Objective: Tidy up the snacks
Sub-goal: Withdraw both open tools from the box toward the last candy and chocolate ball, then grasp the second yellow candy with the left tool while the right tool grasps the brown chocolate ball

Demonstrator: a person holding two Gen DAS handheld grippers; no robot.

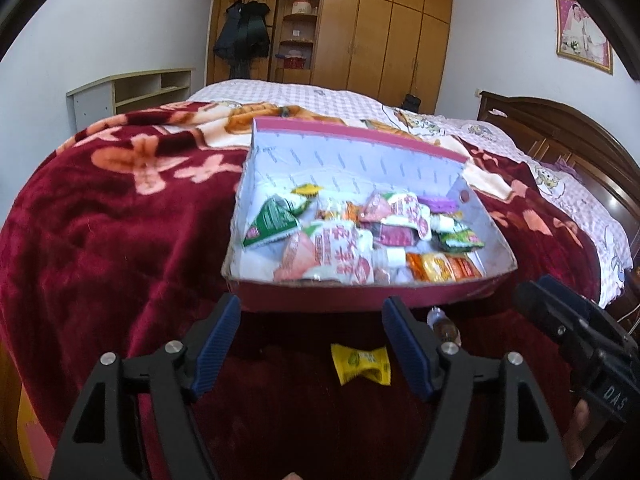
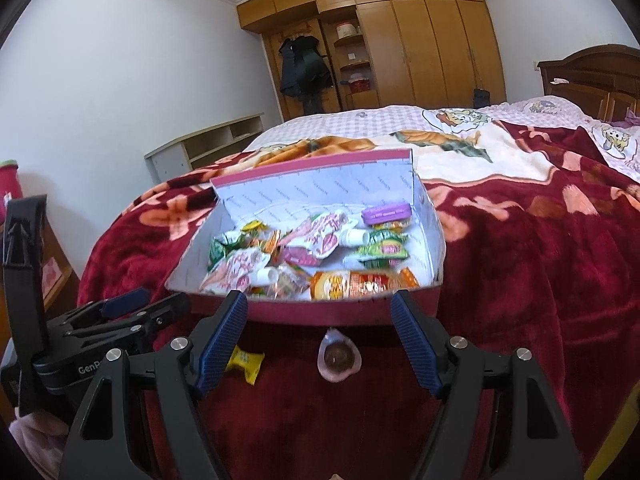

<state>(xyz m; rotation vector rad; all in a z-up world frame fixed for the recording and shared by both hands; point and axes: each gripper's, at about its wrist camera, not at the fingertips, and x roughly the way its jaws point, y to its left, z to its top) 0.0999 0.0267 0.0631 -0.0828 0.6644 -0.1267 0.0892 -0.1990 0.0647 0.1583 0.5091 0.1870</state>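
An open red box (image 1: 344,298) with a white inside sits on the bed and holds several snack packets (image 1: 352,248); it also shows in the right wrist view (image 2: 320,314). A yellow candy packet (image 1: 362,364) lies on the blanket in front of the box, between the fingers of my left gripper (image 1: 310,346), which is open and empty. A clear-wrapped brown sweet (image 2: 338,356) lies between the fingers of my right gripper (image 2: 320,344), also open and empty. The yellow packet (image 2: 244,362) lies left of it. The sweet (image 1: 442,322) shows partly behind my left gripper's right finger.
A dark red flowered blanket (image 1: 100,220) covers the near part of the bed, with a pink checked sheet (image 1: 304,94) beyond. A wooden headboard (image 1: 560,140) stands to the right, a wardrobe (image 1: 380,32) at the back and a low shelf (image 1: 132,90) at left.
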